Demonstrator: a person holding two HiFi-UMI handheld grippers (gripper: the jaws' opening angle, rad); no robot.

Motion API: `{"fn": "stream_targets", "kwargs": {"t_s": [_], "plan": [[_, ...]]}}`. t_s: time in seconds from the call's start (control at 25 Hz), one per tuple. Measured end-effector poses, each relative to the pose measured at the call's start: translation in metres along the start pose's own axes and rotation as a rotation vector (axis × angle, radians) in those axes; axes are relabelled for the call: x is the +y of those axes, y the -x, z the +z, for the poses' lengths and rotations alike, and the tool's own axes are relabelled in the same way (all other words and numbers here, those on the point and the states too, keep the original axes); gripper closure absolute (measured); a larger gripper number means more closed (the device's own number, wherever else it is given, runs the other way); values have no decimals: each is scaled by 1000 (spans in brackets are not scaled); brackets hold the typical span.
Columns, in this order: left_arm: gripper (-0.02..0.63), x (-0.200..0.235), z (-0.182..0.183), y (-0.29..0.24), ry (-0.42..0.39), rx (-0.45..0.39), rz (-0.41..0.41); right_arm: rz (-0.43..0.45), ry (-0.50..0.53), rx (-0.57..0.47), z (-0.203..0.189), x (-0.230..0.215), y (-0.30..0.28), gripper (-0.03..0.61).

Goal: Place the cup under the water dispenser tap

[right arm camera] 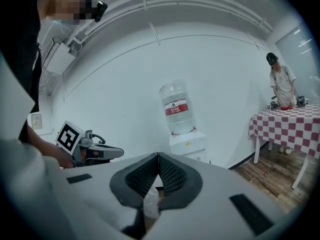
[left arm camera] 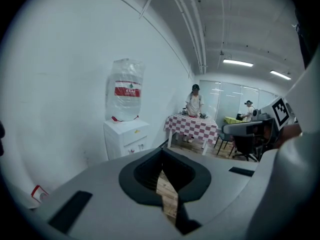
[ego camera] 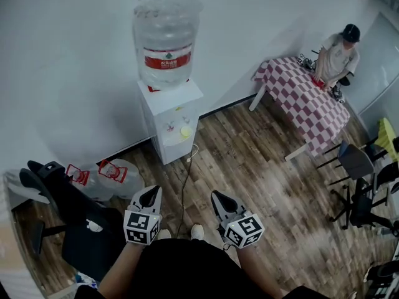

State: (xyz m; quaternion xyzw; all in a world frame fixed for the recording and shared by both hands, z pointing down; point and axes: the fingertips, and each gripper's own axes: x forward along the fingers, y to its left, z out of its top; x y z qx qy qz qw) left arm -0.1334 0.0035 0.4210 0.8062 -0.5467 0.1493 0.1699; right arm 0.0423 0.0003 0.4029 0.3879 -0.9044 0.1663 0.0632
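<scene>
Against the white wall stands the water dispenser (ego camera: 169,120), with a big bottle (ego camera: 165,36) upside down on top to feed it. A small pale-yellow round thing, probably the cup (ego camera: 185,131), sits in the tap recess, where the task wants it; it is too small to be sure.

Left gripper (ego camera: 151,193) and right gripper (ego camera: 219,198) are held low in front of the body, aimed at the dispenser but well apart from it. Both claws are closed tip to tip on nothing. A pale shape (right arm camera: 150,204) shows through the right claw's lower slot — I cannot tell what it is.

Writing: the bottle's red label (ego camera: 167,60) has white print, unreadable here. Each gripper's cube (ego camera: 142,227) shows black-and-white square markers.
</scene>
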Motion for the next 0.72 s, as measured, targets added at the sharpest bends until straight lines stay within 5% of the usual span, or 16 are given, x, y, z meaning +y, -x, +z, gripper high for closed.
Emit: {"fn": "stream_targets", "kwargs": {"t_s": [0.72], "plan": [[598, -14, 12, -16, -41, -11, -47, -61, -10, -1, -5, -21, 7, 557]]}}
